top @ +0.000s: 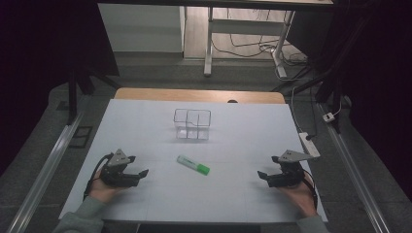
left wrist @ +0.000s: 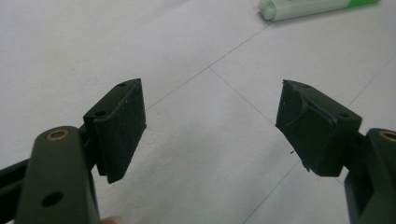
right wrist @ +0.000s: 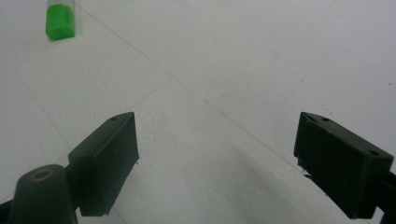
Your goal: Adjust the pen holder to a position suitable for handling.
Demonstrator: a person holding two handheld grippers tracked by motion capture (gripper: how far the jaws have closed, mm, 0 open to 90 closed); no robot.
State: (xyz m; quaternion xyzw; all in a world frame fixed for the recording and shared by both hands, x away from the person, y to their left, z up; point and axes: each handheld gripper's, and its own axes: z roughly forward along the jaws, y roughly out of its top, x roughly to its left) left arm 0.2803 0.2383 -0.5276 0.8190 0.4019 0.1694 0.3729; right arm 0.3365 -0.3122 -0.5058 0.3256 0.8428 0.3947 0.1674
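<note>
The high view takes in the whole white paper-covered table (top: pixel 145 121), with two handheld black tongs resting near its close edge: the left gripper (top: pixel 141 173) and the right gripper (top: pixel 262 175), each topped by a grey three-cornered plate and pointing inward toward the other. Between them, a little beyond their tips and nearer the left gripper, lies one highlighter pen with a pale translucent body and a bright green cap (top: pixel 193 165), flat on the sheet and angled. Farther out, past the pen, stands one clear square organiser box divided into compartments (top: pixel 192 124), which neither gripper view takes in. The left gripper view (left wrist: pixel 210 126) looks along two matt black blocky pads standing wide apart with bare sheet between them, and the pen's pale end (left wrist: pixel 303 8) lies ahead and to the right of its tips. The right gripper view (right wrist: pixel 217 158) likewise shows its jaws spread and gripping nothing, with the green cap (right wrist: pixel 60 21) ahead to the left. Thin straight lines cross the sheet in both close views.
</note>
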